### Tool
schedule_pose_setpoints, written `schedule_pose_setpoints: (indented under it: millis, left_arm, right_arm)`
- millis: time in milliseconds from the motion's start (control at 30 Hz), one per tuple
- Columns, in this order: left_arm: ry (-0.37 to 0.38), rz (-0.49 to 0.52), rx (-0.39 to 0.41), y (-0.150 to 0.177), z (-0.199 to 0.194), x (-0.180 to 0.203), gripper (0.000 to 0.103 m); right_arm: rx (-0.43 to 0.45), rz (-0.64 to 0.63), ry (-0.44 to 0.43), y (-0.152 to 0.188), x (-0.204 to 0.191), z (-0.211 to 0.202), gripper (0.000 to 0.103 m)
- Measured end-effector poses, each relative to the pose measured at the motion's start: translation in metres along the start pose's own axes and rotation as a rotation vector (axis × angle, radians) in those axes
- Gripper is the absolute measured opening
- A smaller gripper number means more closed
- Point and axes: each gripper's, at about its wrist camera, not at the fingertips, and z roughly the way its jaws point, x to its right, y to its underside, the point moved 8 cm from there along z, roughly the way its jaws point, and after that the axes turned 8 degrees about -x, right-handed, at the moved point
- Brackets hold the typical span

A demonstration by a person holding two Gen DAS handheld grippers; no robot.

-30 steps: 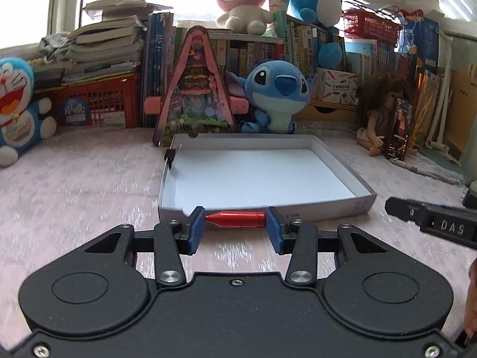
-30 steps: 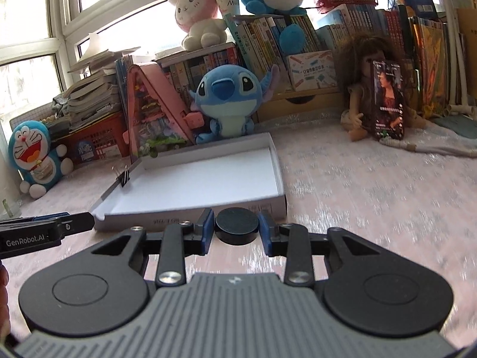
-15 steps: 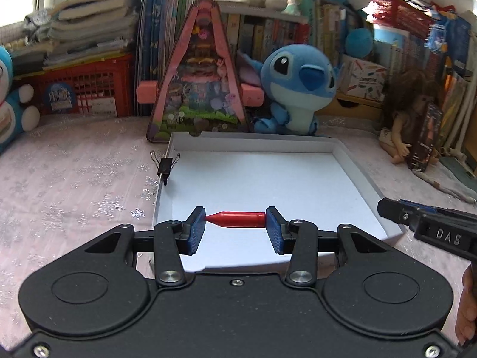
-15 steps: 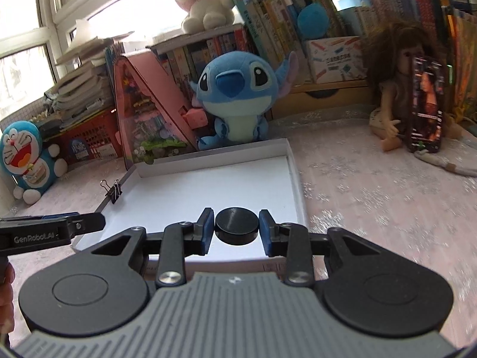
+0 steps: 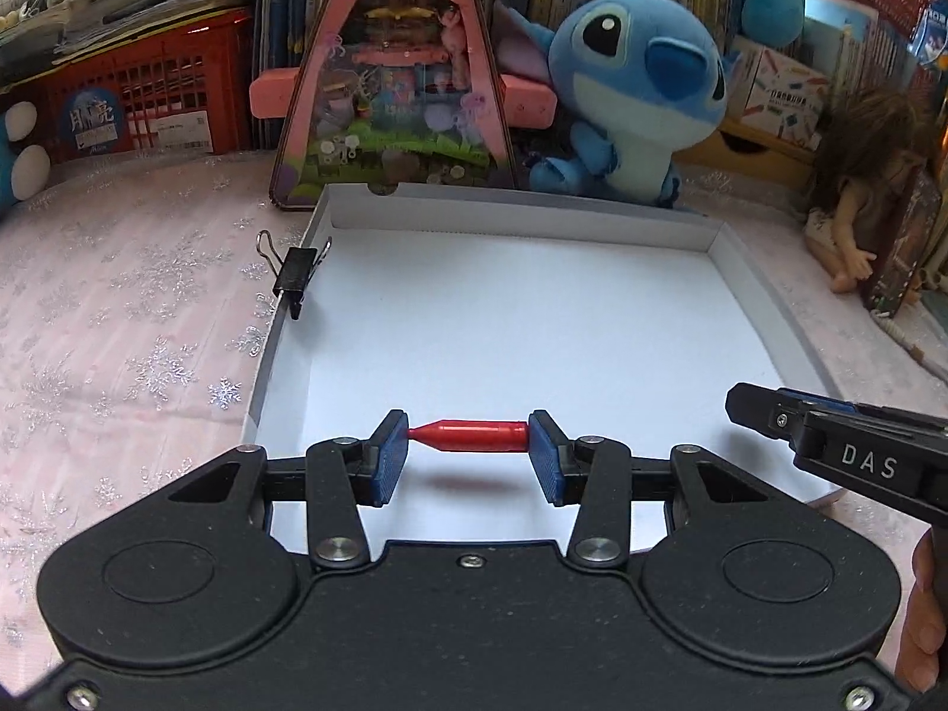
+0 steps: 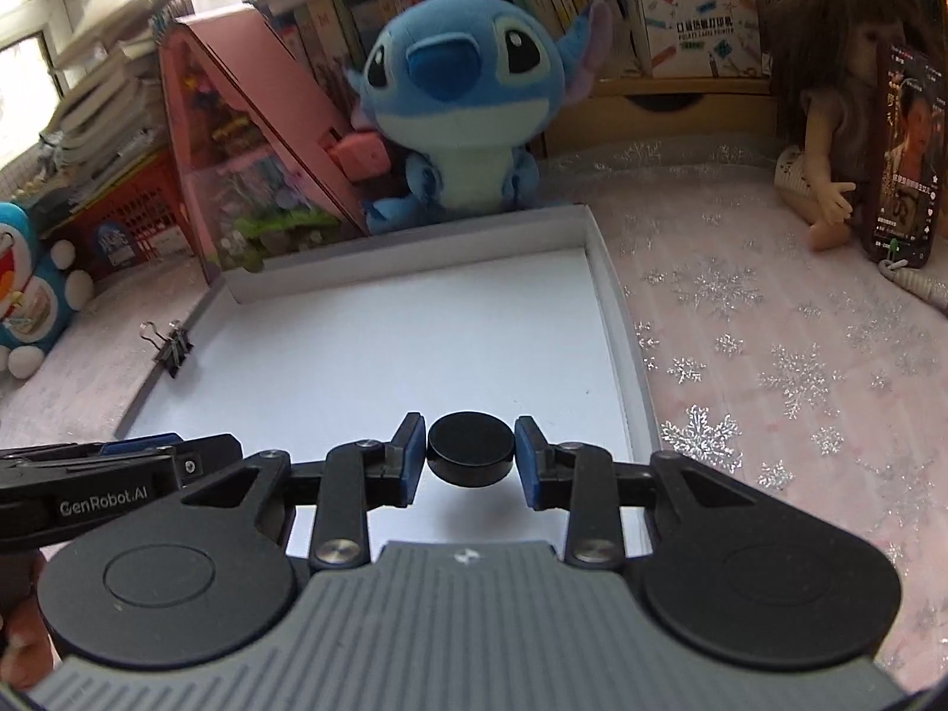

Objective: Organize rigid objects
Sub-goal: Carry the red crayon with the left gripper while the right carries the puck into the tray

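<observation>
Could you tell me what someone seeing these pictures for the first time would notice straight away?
Most striking is the left gripper clamped end to end on a small red bullet-shaped piece, held above the near part of a shallow white box. The right gripper likewise grips a black puck over that box. Behind the box sits a big blue plush toy, and a black binder clip is on the box's left wall.
</observation>
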Motion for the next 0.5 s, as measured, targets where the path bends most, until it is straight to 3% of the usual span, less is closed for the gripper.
schedule_pose_setpoints:
  millis: [500]
  left_arm:
    - [-0.058, 0.054, 0.018, 0.008, 0.011, 0.007, 0.042]
  right_arm:
    - [-0.006, -0.090, 0.070, 0.009, -0.005, 0.015, 0.037]
